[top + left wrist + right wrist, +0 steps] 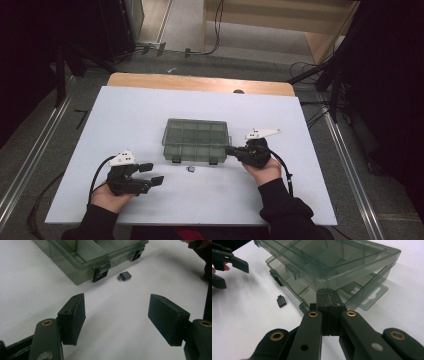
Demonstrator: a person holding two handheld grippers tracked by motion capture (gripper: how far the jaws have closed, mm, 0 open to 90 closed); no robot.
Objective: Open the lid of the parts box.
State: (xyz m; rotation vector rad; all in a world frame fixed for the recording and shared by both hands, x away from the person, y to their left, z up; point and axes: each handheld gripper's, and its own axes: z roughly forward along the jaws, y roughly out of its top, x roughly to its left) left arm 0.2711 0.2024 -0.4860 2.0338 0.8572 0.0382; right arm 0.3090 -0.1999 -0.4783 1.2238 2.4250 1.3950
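On the white table [150,110], your largest item is the smoky clear compartment box [196,139], sitting near the middle. In the right gripper view its lid [324,257] is lifted off the base at the corner nearest your right hand, so a gap shows between lid and tray there. Two dark latches [100,273] hang on the near side of the box, facing you.

Your right hand-held gripper [231,150] lies just right of the box, pointing left at its near right corner. Its jaws are pressed together with no gap between the pads, and their tips sit right at the raised corner of the lid; whether a thin edge of the lid is pinched between them I cannot tell.

Your left hand-held gripper [151,173] rests near the front left of the table, well apart from the box, aimed to the right. Its jaws stand wide, with bare table between the pads.

Smallest of all, a little dark adapter plug [190,169] lies flat on the table just in front of the box, between your two grippers, nearer the box's latches than either hand, and touching nothing.
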